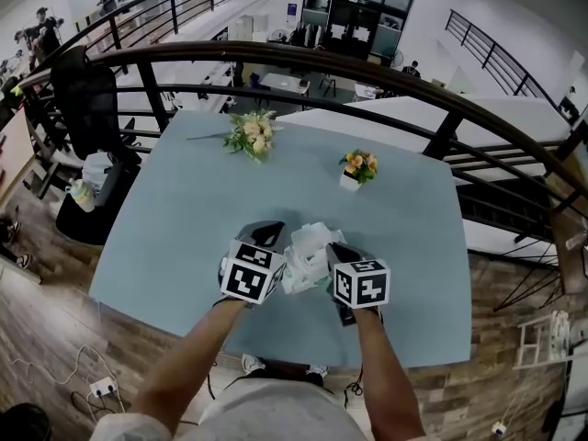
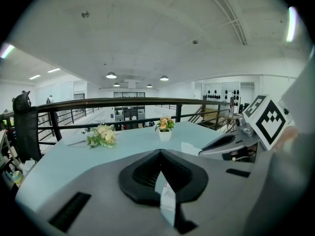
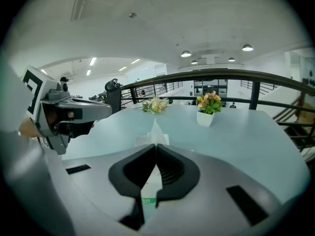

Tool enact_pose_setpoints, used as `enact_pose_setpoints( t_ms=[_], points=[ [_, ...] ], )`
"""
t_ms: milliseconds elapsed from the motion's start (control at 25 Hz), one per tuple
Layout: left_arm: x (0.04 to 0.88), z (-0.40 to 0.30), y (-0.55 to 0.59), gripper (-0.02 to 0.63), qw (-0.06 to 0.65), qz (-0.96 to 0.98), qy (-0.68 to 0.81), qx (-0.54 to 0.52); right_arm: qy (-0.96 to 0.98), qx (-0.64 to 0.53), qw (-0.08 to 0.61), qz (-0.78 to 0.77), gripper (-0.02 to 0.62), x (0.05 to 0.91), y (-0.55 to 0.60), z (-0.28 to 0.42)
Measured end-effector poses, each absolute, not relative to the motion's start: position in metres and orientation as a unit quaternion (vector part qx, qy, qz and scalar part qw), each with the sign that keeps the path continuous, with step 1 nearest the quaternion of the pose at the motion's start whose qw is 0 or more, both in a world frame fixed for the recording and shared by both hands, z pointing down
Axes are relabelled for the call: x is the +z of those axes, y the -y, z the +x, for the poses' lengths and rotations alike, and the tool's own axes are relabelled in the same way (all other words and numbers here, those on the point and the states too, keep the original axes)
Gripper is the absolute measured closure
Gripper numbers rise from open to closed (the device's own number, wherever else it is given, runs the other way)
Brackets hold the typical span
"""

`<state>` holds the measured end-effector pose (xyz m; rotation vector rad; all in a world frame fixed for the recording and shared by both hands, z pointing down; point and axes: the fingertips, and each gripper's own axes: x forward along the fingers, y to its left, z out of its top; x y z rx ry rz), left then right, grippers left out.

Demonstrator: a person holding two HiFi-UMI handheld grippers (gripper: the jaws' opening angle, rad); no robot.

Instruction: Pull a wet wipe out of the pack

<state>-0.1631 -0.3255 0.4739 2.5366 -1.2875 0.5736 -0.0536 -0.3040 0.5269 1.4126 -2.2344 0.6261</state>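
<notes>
Around the work area: an open mezzanine is noted, with a dark curved railing running from 9 to 3 o'clock behind the table, office space beyond and ceiling lamps lit.

Pale blue table: flat, matte. A bouquet lies at 11 o'clock and small potted flowers stand at 1 o'clock, both well apart from the work.

At 6 o'clock over the table the two tools are held close together.
- Right gripper: jaws clenched on the pack; white film with green print is seen between the pads.
- Left gripper: jaws clenched on a thin pale sheet, judged to be the wet wipe, though pack film cannot be ruled out.

White crumpled material is seen bunched between the two tips.

Handling, judged:
- The pack is light and soft, with slick film. It is likely to be dragged along unless pinned at its edge.
- The wipe is limp, damp and easily torn. It is best taken at the free peak standing up from the pack and drawn slowly away.
</notes>
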Motion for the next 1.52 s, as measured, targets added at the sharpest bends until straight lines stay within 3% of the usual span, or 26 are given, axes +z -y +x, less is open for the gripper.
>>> enact_pose_setpoints(
  t_ms=[1520],
  points=[
    [0.447, -0.119, 0.33, 0.611, 0.102, 0.856, 0.473, 0.184, 0.825, 0.183, 0.163, 0.509, 0.583, 0.476, 0.323, 0.0]
  ],
)
